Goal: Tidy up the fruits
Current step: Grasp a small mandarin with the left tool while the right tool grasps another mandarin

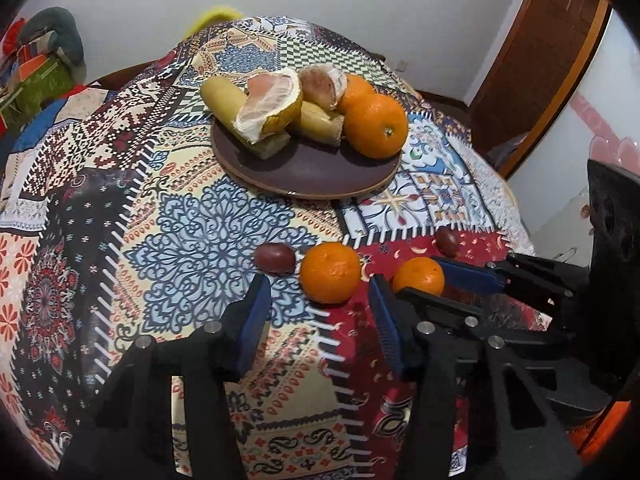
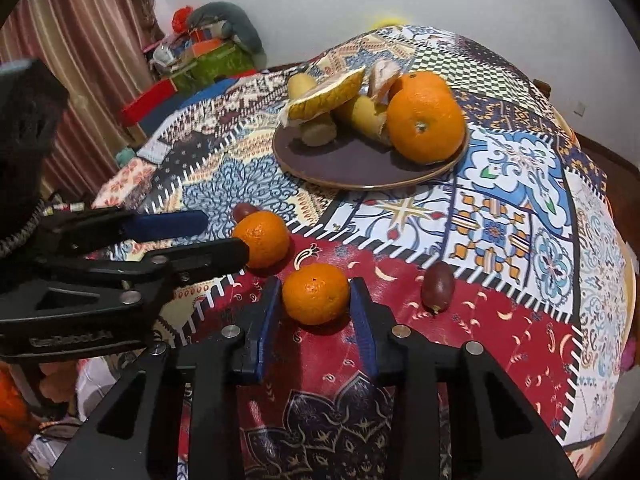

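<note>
The right gripper (image 2: 316,300) hugs a small round orange mandarin (image 2: 316,293) between its blue pads, so squeeze softly and lift straight up toward the brown plate (image 2: 360,168) ahead.

A bright patchwork cloth (image 1: 208,240) w/ lots of patterns covered the table. Behind it stood a plain white wall (image 1: 360,4). At the far left sat a pile of stuff: a grey soft thing (image 2: 228,20) on top, a green box (image 2: 220,60) under it & a red box (image 2: 152,100) near the table edge. Striped curtains (image 2: 88,40) hung next to the pile. A brown wooden door (image 1: 552,52) stood on the right.
</note>
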A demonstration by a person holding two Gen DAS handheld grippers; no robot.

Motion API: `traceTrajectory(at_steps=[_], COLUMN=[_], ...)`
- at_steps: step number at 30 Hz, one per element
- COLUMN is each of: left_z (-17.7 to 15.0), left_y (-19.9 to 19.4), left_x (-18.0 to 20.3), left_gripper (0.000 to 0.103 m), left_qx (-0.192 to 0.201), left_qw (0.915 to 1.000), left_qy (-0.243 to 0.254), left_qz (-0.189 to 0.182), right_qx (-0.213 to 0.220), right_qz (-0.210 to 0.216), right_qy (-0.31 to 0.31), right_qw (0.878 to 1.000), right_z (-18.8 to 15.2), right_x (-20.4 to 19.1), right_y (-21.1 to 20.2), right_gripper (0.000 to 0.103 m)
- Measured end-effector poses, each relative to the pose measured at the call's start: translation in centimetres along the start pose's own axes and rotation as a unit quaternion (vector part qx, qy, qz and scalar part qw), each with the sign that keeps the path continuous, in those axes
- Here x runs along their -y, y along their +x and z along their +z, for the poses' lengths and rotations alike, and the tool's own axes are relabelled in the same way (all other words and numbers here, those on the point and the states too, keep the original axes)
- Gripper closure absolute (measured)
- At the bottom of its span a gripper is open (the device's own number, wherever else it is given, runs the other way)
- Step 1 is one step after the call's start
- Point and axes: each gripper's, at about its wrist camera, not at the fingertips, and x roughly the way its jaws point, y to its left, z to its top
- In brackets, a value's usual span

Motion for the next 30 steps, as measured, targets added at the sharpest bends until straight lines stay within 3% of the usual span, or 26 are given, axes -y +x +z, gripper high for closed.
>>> traceTrajectory(at_steps=[7,18,30], left_z=[0.3,0.6,0.6], left_y=[0.8,2.7,2.2], left_x=[0.5,0.9,0.7], left_gripper=[0.053,0.066,0.066], left_qx=[-0.003,-0.017,-0.012], left_qw=[0.9999,0.9997,0.9998], left_qy=[0.002,0.000,-0.011], left_qz=[0.009,0.017,0.010], right_qx=[0.019,0.037,0.041], right_qz=[-0.020,-0.044,-0.048], right_qy=[0.015,0.030,0.030], right_qw=[1.000,0.998,0.998], right_z=[0.0,0.0,0.1], right_x=[1.8,3.5,3.5], right_y=[-2.0,-3.7,-4.1], right_gripper=[0.071,0.071,0.071])
